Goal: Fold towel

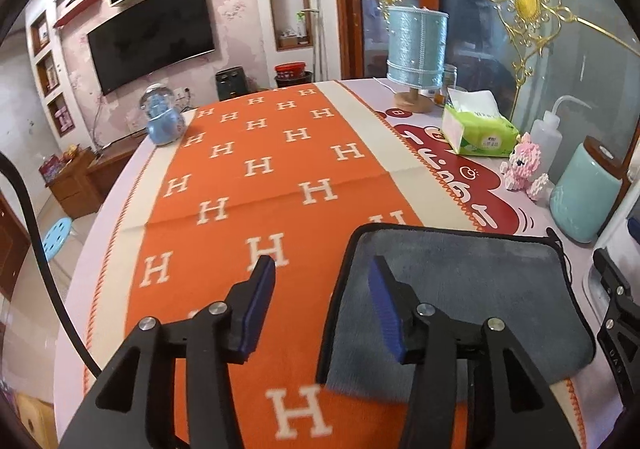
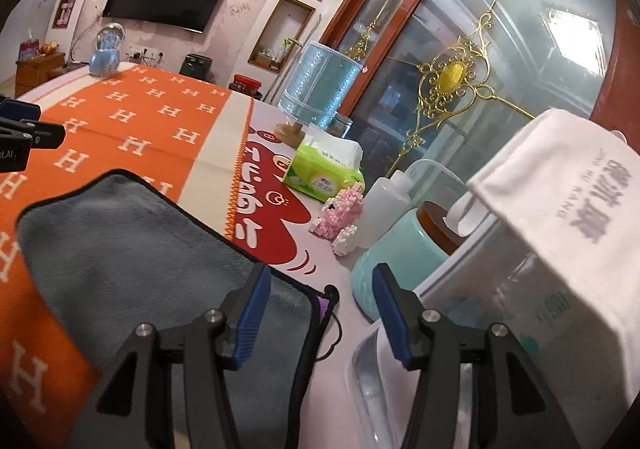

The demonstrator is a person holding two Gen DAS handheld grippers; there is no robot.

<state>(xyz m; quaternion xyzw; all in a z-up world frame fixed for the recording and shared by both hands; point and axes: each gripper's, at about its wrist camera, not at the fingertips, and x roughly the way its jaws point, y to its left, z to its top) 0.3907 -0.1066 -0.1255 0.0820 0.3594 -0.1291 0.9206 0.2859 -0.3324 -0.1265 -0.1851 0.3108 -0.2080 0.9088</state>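
Left wrist view: the left tongs (image 1: 322, 277) stand open and empty above the near left edge of the grey towel (image 1: 460, 301). The towel lies flat on the orange H-patterned cloth (image 1: 248, 177), black-bound, and looks already folded at least once; how many layers it has cannot be told. The right wrist view shows the right tongs (image 2: 318, 291) likewise open and empty, poised over the towel's right corner (image 2: 316, 301), where a purple tag and a thin black loop trail onto the tabletop (image 2: 340, 345).

Judgement: the step in hand is taking hold of an edge. Each pair should close on one corner of the same edge, catching every layer, then carry it across level so the bound edges meet squarely. The loop could snag a finger.

Obstructions, near to far: a teal jar (image 2: 384, 261) and a clear container draped with a white cloth (image 2: 560, 217) stand just beside the right corner; beyond, a pink block figure (image 1: 524, 165), squeeze bottle (image 1: 548, 125), tissue pack (image 1: 476, 129) and blue lamp (image 1: 416, 49). The left side is unobstructed; a snow globe (image 1: 162, 117) stands well apart.
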